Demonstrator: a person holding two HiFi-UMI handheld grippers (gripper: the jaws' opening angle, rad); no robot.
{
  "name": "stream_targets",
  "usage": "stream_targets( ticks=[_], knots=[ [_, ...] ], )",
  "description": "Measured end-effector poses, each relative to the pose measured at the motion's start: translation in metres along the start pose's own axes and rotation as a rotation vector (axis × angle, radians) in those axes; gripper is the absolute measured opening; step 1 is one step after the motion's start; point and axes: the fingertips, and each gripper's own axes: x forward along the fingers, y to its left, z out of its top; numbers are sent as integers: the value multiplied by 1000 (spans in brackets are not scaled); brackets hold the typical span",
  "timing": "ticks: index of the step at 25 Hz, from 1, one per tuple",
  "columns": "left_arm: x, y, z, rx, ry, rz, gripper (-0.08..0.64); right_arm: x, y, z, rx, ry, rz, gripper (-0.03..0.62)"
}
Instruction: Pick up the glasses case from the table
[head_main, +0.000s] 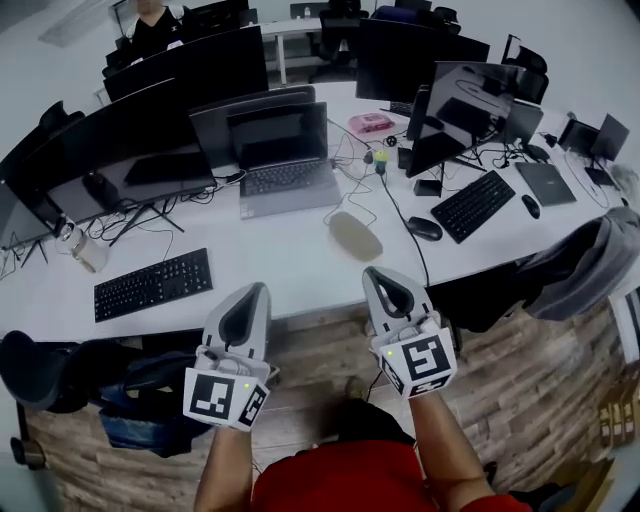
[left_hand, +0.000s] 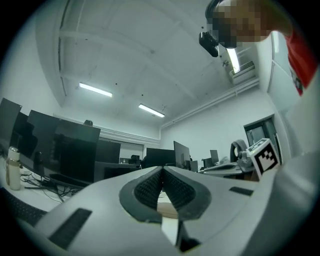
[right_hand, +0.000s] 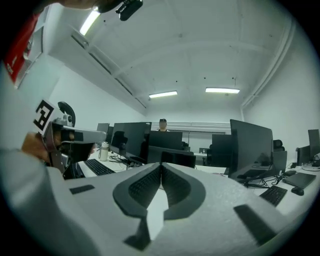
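Observation:
The glasses case (head_main: 355, 236), a beige oval shell, lies on the white table (head_main: 290, 275) a little beyond the front edge, between a laptop and a black mouse. My right gripper (head_main: 373, 271) hovers at the table's edge just short of the case, jaws pressed together with nothing in them. My left gripper (head_main: 262, 288) is level with it further left, also shut and empty. In the left gripper view the jaws (left_hand: 162, 170) meet at their tips; the right gripper view shows the same (right_hand: 161, 166). The case shows in neither gripper view.
An open laptop (head_main: 285, 160), a black keyboard (head_main: 153, 284), a second keyboard (head_main: 472, 205), a mouse (head_main: 424, 228) and cables crowd the table. Monitors (head_main: 460, 105) stand behind. A pink box (head_main: 372, 124) lies further back. A jacket-draped chair (head_main: 590, 265) is at right.

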Motion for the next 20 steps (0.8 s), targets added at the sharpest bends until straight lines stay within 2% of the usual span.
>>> stream_targets(
  ticks=[7,14,20],
  knots=[
    [91,9,-42,-3,45,79,11,72,-70,-62,31,108,82,65],
    [143,22,-80,-24,105,144,11,125,-91,-129,37,267,165,235],
    [168,33,-101,-45,136,125,11,156,-98,-181,26,395,184,336]
  ],
)
